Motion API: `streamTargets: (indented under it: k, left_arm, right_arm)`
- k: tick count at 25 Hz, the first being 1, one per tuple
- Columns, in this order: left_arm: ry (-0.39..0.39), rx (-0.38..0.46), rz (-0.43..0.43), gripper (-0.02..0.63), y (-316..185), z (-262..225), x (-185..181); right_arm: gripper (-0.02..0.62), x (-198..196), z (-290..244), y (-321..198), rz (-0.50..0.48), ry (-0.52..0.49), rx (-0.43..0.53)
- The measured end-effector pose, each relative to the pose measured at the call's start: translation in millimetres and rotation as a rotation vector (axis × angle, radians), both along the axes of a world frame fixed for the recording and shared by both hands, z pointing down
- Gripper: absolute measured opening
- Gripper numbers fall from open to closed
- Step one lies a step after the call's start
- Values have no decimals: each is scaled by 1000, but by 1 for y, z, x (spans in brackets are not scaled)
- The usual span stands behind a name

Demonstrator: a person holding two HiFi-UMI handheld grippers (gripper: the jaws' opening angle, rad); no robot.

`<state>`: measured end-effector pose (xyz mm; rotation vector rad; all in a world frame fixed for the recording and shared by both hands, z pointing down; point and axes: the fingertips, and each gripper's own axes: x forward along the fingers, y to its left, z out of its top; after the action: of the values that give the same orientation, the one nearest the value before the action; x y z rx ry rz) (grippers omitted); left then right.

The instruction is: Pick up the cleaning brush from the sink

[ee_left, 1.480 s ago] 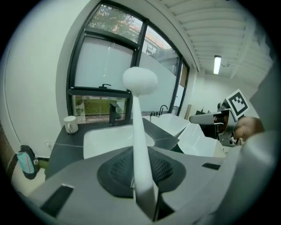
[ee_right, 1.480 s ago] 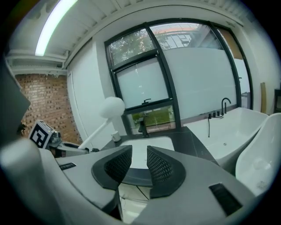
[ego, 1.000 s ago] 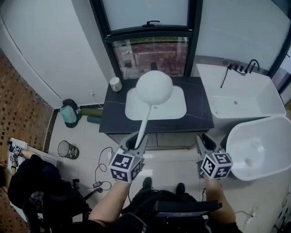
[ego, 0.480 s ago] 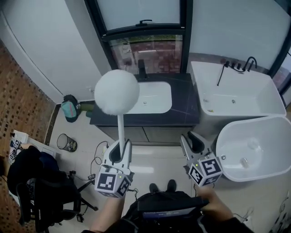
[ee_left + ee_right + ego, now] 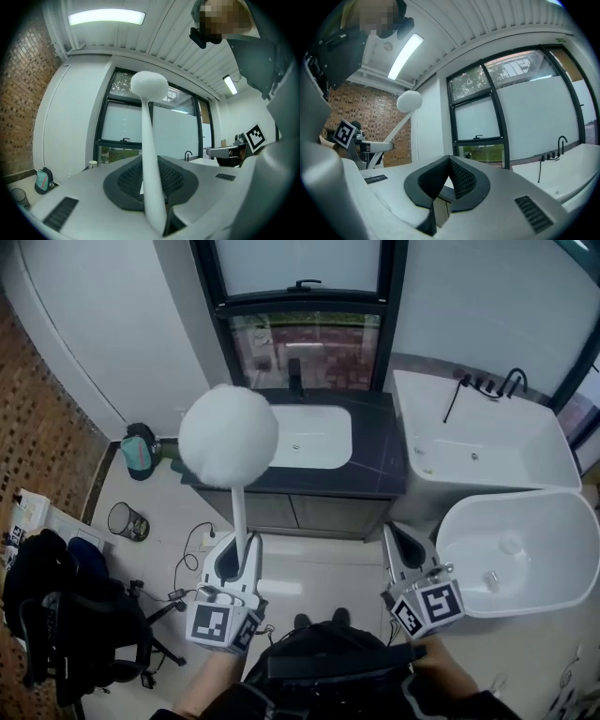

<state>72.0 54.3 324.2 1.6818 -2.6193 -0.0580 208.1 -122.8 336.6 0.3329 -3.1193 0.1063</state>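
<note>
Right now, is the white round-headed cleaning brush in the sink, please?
Out: the left gripper clamps the white round-headed brush by its handle, head raised clear of the white basin.

dark counter [image 5: 375,465] carries a white sink [image 5: 314,437]; pale floor [image 5: 309,568] below holds a wire bin [image 5: 124,520] and loose cables [image 5: 192,554].

White cleaning brush [image 5: 228,437] & sink [image 5: 305,437]; blk worktop [image 5: 380,451]. Left tool [image 5: 236,538], right tool [image 5: 398,532]: grey, cubes w/ blk-wht square markers. Red-brown brick wall [image 5: 37,418] at frame left; teal bag [image 5: 138,454].
</note>
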Motion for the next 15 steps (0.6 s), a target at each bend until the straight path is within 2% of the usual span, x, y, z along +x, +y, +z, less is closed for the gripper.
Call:
streamTargets:
  k: [8, 15]
  left_arm:
    - [-14, 5, 8, 64, -4, -3, 6]
    - [12, 0, 28, 64, -26, -2, -7]
  right_arm:
    - [6, 23, 7, -21, 79, 17, -51]
    - [6, 3, 10, -51, 106, 12, -91]
